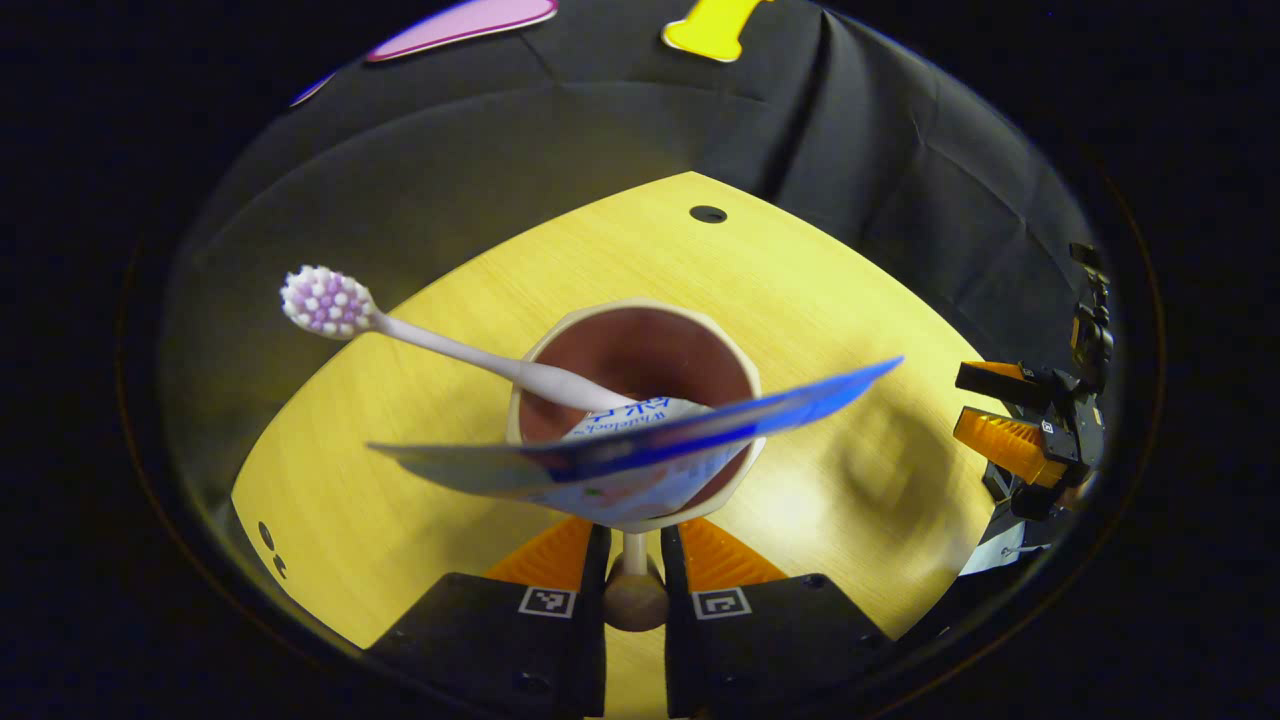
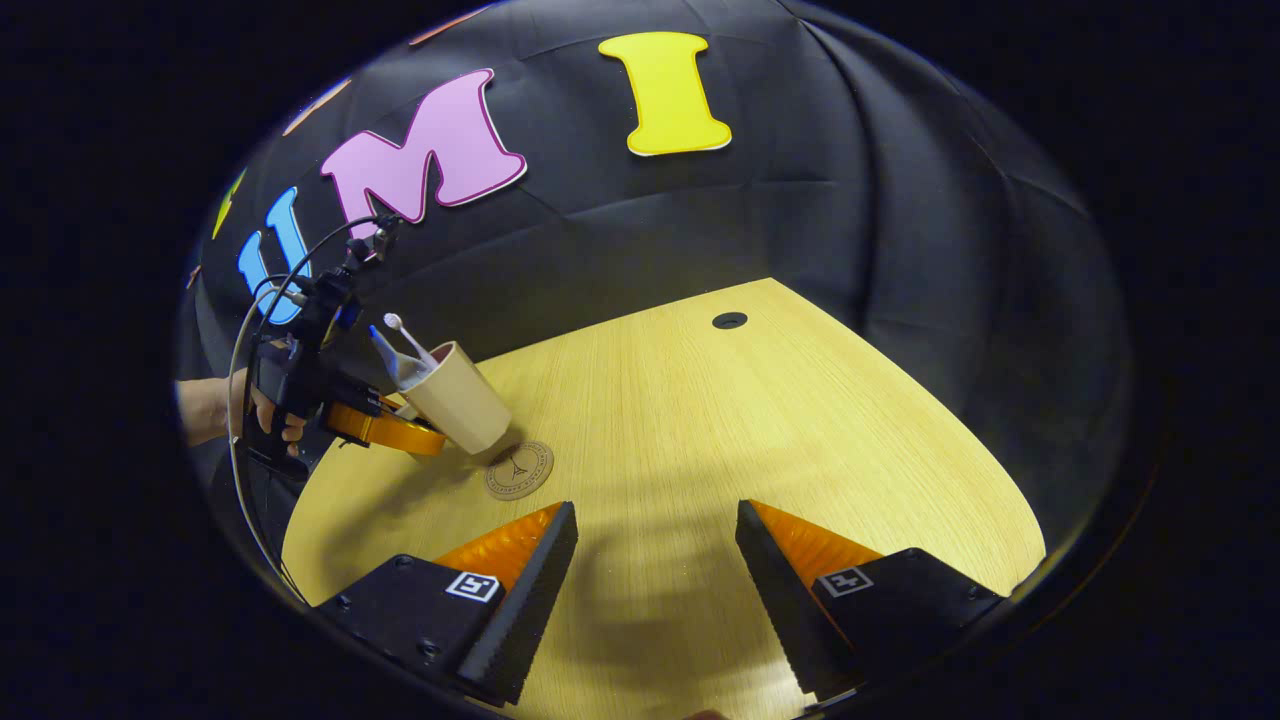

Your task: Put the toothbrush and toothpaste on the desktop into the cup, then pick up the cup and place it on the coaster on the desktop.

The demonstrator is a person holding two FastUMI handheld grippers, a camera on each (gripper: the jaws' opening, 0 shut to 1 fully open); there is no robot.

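Observation:
A beige cup (image 1: 640, 400) with a dark inside hangs tilted in my left gripper (image 1: 634, 545), whose fingers are shut on a narrow part at the cup's near side. A white toothbrush (image 1: 450, 350) with a purple-dotted head and a blue-and-white toothpaste tube (image 1: 640, 445) stick out of the cup. In the right gripper view the cup (image 2: 455, 405) sits just left of and slightly above the round brown coaster (image 2: 519, 469), carried by the left gripper (image 2: 385, 425) and a hand (image 2: 265, 415). My right gripper (image 2: 655, 560) is open over the desk, holding nothing, and also appears far off as the right gripper (image 1: 1005, 410).
The wooden desktop (image 2: 760, 440) has a round cable hole (image 2: 729, 320) near its far edge. Black cloth walls close in behind and to the sides. A cable (image 2: 240, 400) loops off the left gripper.

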